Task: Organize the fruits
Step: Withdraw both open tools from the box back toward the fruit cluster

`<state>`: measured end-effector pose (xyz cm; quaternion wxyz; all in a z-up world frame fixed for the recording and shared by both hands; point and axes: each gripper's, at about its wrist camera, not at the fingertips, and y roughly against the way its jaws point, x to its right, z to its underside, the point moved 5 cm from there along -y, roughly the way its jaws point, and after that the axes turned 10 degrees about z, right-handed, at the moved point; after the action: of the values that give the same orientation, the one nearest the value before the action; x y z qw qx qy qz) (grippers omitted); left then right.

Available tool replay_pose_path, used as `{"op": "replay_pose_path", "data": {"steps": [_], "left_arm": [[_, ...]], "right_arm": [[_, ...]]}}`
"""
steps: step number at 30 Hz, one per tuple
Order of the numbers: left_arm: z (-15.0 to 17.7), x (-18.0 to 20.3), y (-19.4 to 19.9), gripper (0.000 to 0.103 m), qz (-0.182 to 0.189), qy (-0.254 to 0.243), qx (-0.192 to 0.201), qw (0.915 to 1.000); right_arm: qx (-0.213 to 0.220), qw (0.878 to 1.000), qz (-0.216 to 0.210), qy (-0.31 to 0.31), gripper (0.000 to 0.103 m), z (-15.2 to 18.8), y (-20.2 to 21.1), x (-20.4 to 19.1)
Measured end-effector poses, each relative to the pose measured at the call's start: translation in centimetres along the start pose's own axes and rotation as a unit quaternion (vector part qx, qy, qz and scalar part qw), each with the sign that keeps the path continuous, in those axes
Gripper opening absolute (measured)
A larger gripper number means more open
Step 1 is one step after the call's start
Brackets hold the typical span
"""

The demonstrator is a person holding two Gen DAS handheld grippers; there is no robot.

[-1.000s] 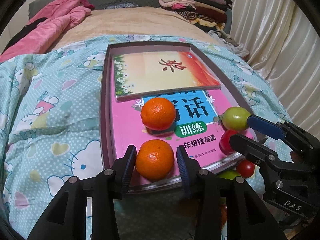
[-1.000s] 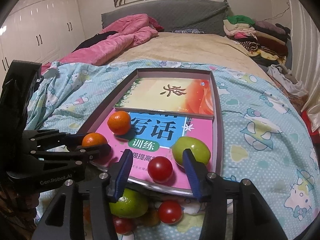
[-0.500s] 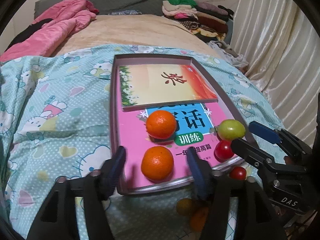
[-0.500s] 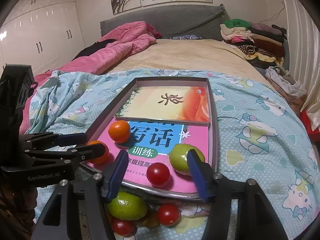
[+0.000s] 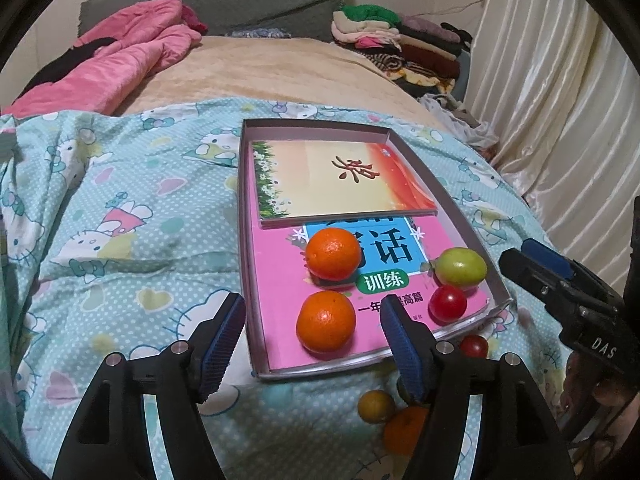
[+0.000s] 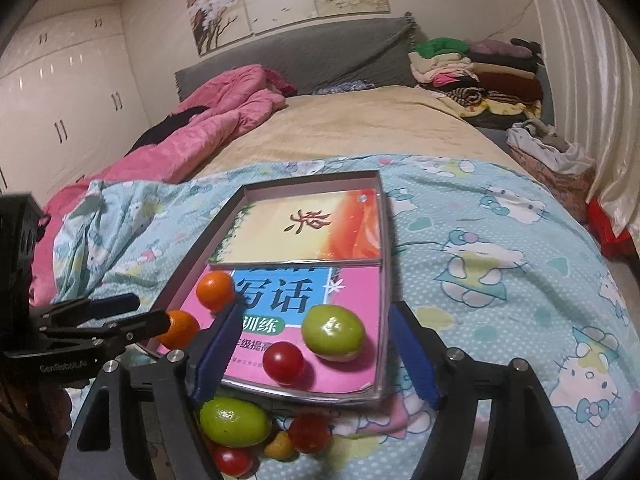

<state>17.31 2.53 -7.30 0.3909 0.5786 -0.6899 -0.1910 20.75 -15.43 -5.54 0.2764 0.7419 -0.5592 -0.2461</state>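
Observation:
A shallow grey tray (image 5: pixel 245 240) holding two books lies on the bedspread. On the pink book rest two oranges (image 5: pixel 333 253) (image 5: pixel 326 321), a green fruit (image 5: pixel 461 266) and a red tomato (image 5: pixel 448 303). My left gripper (image 5: pixel 311 303) hovers open over the tray's near edge, and its pads stand clear of the near orange. My right gripper (image 6: pixel 314 311) hangs over the near right corner with its jaws opening. The tomato (image 6: pixel 283 362) and green fruit (image 6: pixel 333 332) lie below and between them, untouched.
Loose fruit lies on the bedspread just in front of the tray: a green lime (image 6: pixel 234 422), red tomatoes (image 6: pixel 310 432), a small yellow fruit (image 5: pixel 376 406) and an orange (image 5: pixel 406 430). A pink quilt (image 6: pixel 208 128) and folded clothes (image 6: pixel 476 68) sit far back.
The left jaws have spread off the near orange, which stays on the pink book. The right jaws have widened around the tomato. Both grippers have drawn back and risen a little.

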Motion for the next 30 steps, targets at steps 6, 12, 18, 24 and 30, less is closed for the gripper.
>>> {"op": "replay_pose_path", "data": {"steps": [6,12,18,24,30], "left_arm": [[0.3,0.3,0.7,0.071,0.002,-0.002,0.001,1.0],[0.4,0.7,1.4,0.071,0.01,-0.003,0.005,0.9999],[0.8,1.4,1.8,0.071,0.021,-0.011,0.003,0.9997],[1.2,2.0,2.0,0.071,0.026,-0.016,0.001,0.9995],[2.0,2.8,2.0,0.071,0.03,-0.026,-0.011,0.9992]], "right_arm": [[0.004,1.0,0.006,-0.012,0.079,0.1,0.8,0.9],[0.004,1.0,0.006,-0.009,0.08,0.2,1.3,0.7],[0.003,1.0,0.004,-0.003,0.083,0.7,1.8,0.3],[0.002,1.0,0.009,0.006,0.084,1.0,2.2,0.0],[-0.002,1.0,0.016,0.017,0.084,1.4,2.4,-0.4]]}}
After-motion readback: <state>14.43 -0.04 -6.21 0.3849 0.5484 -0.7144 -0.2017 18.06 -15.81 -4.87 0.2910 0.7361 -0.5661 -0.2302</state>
